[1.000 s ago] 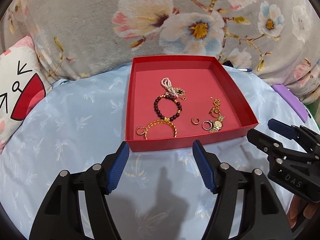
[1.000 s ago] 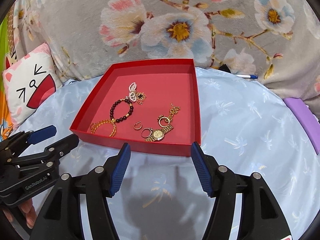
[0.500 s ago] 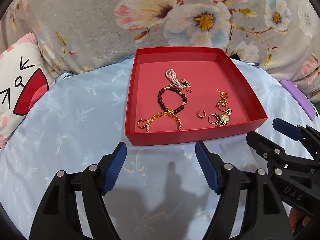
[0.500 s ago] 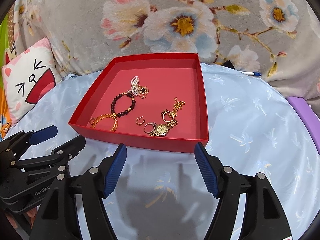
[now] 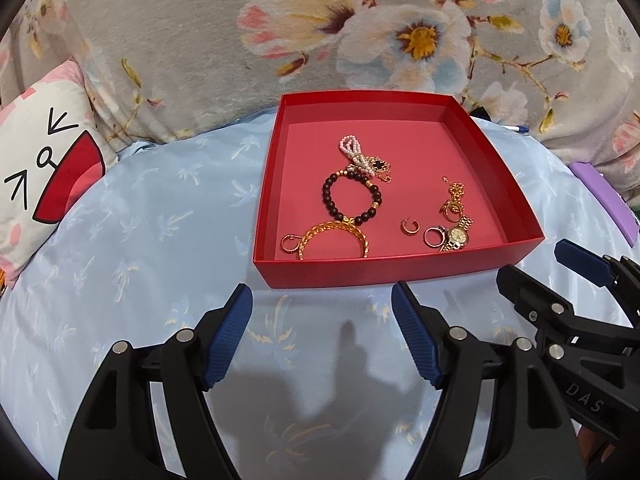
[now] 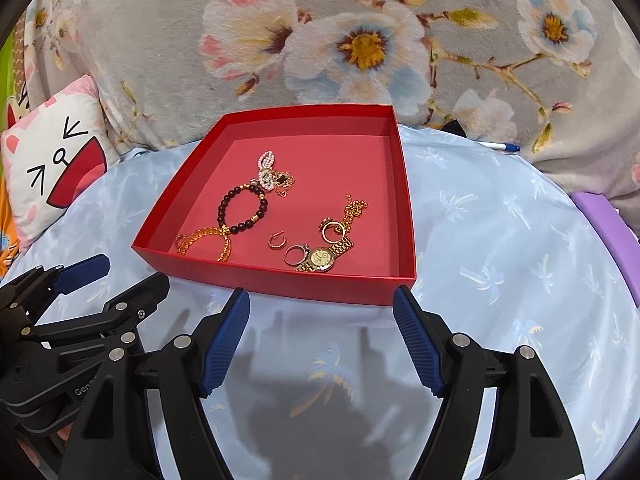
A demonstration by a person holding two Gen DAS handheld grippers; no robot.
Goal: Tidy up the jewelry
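A red tray (image 5: 384, 268) (image 6: 280, 284) lies on the light blue sheet and holds jewelry: a dark bead bracelet (image 5: 352, 198) (image 6: 242, 210), a gold chain bracelet (image 5: 334, 236) (image 6: 206, 238), a pearl strand (image 5: 354, 152) (image 6: 266, 168), a gold watch (image 5: 456, 236) (image 6: 322, 258), rings and a gold chain (image 5: 454, 196) (image 6: 354, 208). My left gripper (image 5: 322, 334) is open and empty, just short of the tray's near wall. My right gripper (image 6: 322, 338) is open and empty at the same wall. Each gripper shows in the other's view, the right (image 5: 552, 276) and the left (image 6: 120, 280).
A grey floral blanket (image 5: 360, 28) rises behind the tray. A cartoon pillow (image 5: 44, 168) (image 6: 52, 156) lies at the left. A purple object (image 5: 600, 196) (image 6: 612, 228) lies at the right edge. A pen (image 6: 500, 146) rests behind the tray at the right.
Both grippers have pulled back a little from the tray, which now sits slightly farther off in both views. The jewelry has not moved. Both stay open.
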